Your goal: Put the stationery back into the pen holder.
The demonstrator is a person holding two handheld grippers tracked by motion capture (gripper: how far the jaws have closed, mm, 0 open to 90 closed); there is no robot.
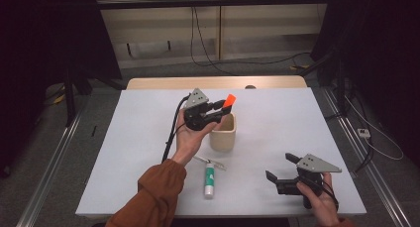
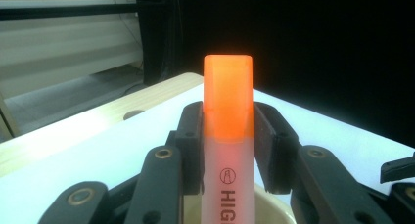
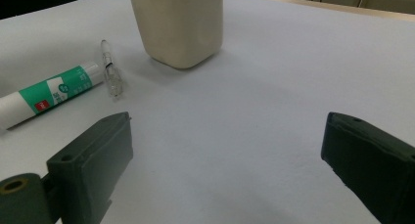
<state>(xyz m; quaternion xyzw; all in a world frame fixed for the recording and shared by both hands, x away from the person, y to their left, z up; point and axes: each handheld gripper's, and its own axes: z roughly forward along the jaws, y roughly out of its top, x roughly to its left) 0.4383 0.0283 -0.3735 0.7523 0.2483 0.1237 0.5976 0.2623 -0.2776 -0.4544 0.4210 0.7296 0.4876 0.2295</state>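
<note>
Orange highlighter [image 2: 228,136] in left tongs [image 1: 221,112] — above beige cup [image 1: 222,133].

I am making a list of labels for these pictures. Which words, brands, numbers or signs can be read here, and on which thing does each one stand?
"HIG": black letters on the barrel of the orange highlighter held in the left gripper; the rest is cut off by the picture's edge.
A small round logo above those letters: too small to read.
Green label of the glue stick lying on the table: it bears print and a red mark, too blurred to read.
</note>
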